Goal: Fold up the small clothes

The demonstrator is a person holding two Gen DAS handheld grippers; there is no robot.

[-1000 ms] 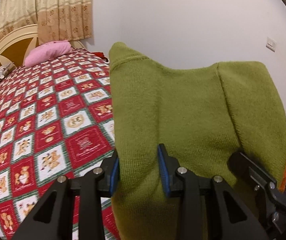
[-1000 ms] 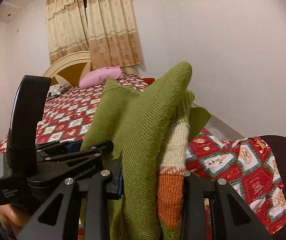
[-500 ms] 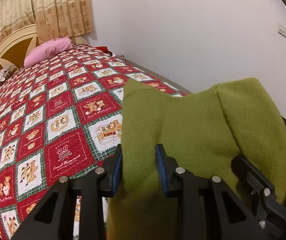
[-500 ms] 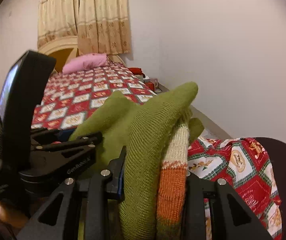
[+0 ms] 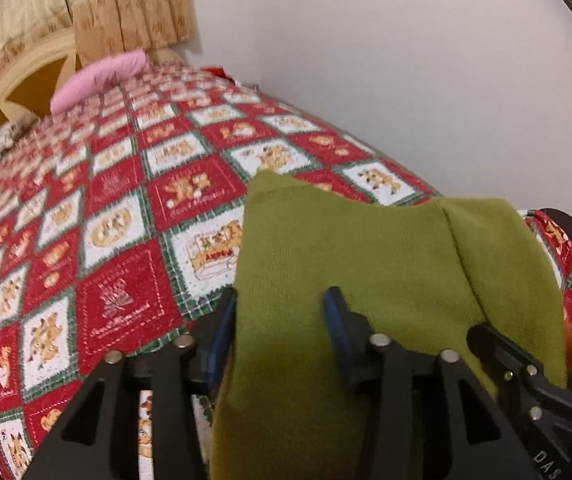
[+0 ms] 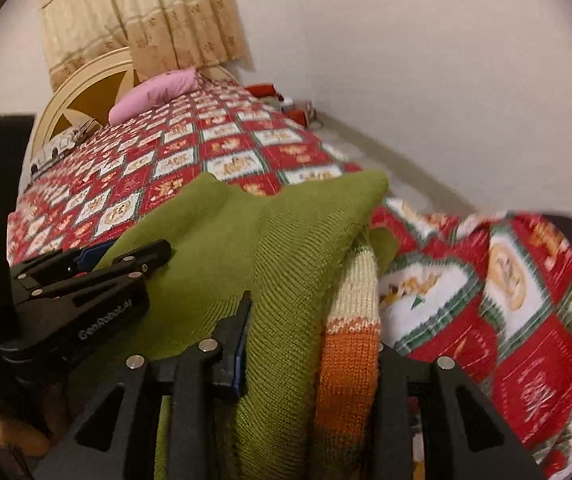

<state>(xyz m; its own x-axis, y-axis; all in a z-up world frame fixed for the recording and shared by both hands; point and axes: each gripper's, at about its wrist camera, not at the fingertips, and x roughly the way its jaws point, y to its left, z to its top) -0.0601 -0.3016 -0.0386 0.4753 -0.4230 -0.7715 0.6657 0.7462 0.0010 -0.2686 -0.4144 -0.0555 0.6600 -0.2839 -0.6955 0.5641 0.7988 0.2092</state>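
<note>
A green knit sweater point(image 5: 366, 264) with cream and orange stripes lies draped over the near end of the bed point(image 5: 118, 240), between both tools. The left tool point(image 5: 276, 320) is opening, its blue pads off the cloth. The right tool point(image 6: 310, 344) is opening around the bunched knit, which hides its right finger. A pink pillow point(image 6: 154, 94), headboard point(image 6: 82, 100) and curtain point(image 6: 146, 12) stand beyond.

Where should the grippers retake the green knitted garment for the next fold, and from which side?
Probably at the green knitted garment's two near corners, coming from the near edge of the bed, where the fabric bunches thick. Left gripper and right gripper both have it between their opening jaws; its far edge already rests on the patchwork quilt.
</note>
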